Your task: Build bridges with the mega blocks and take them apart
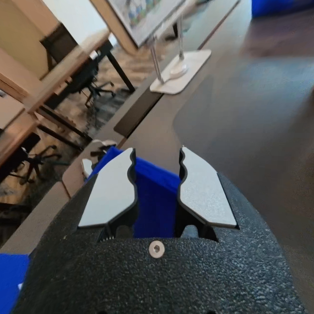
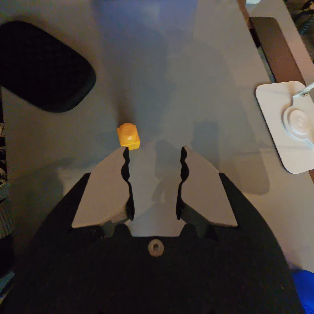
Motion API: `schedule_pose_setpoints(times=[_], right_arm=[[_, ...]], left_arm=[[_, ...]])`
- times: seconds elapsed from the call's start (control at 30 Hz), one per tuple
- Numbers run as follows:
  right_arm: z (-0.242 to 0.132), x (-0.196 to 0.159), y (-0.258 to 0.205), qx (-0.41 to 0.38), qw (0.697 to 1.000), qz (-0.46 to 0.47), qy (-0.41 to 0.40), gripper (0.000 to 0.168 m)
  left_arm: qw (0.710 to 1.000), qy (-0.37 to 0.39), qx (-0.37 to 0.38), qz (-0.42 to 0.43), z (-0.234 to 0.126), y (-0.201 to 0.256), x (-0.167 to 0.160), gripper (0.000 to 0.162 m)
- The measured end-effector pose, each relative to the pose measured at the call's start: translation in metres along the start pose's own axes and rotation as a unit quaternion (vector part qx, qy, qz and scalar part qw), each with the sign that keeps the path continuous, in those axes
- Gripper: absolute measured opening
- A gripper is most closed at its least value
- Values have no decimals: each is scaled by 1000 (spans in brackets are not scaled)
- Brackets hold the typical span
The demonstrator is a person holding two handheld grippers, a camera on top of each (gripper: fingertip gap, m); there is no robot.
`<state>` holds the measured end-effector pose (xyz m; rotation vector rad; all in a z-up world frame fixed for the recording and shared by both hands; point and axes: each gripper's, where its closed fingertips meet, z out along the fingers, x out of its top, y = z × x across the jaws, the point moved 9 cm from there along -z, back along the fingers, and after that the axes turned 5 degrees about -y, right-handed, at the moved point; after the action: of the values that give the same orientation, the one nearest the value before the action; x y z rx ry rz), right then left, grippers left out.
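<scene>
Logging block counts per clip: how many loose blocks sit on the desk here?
1: an orange block on the desk, just beyond the open right gripper's left fingertip. The blue material below the left gripper isn't clearly a block; others may be hidden.

A dark desk (image 1: 237, 119) runs away from the camera, its far edge carrying a pale monitor base (image 1: 180, 71) with thin metal legs. Beyond that edge stand light wooden tables (image 1: 56, 71) and black wheeled office chairs (image 1: 88, 85) on patterned carpet (image 1: 108, 105) (all motion-blurred). Soft daylight falls from the pale wall (image 1: 81, 15).
</scene>
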<state>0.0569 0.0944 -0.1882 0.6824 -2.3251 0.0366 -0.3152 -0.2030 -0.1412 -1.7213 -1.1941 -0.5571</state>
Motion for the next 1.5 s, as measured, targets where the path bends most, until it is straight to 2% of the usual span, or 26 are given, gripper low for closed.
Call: schedule_pose_setpoints(times=[0.13,0.23,0.43,0.6,0.73,0.9,1.0,1.07,1.17,1.27,1.37,1.5], right_arm=[[-1,-7,7,-8,1000,12,0,58],[1,-13,13,-13,1000,23,-2,58],[7,-22,24,-18,999,49,-8,57],[9,-25,31,-24,998,62,-6,57],[8,-25,32,-25,998,64,-3,57],[9,-23,29,-22,998,57,0,57],[7,-23,28,-24,998,55,0,57],[6,-23,28,-26,998,55,3,56],[6,-23,28,-27,998,55,2,56],[7,-23,28,-24,998,53,0,56],[8,-21,25,-18,999,49,6,56],[8,-16,20,-15,999,36,11,56]], left_arm=[[996,-80,-35,18,27,-49,-48,48],[989,-132,-65,23,55,-71,-73,48],[968,-223,-100,57,108,-95,-102,48],[950,-281,-118,72,131,-97,-117,50],[945,-288,-144,59,125,-95,-111,36],[948,-274,-141,76,119,-94,-106,44],[933,-316,-139,100,125,-91,-116,55],[929,-330,-132,99,132,-90,-123,57],[937,-310,-141,82,136,-87,-124,43],[937,-310,-143,76,132,-85,-123,41],[947,-296,-108,61,119,-84,-116,40],[970,-239,-16,30,83,-81,-93,39]])
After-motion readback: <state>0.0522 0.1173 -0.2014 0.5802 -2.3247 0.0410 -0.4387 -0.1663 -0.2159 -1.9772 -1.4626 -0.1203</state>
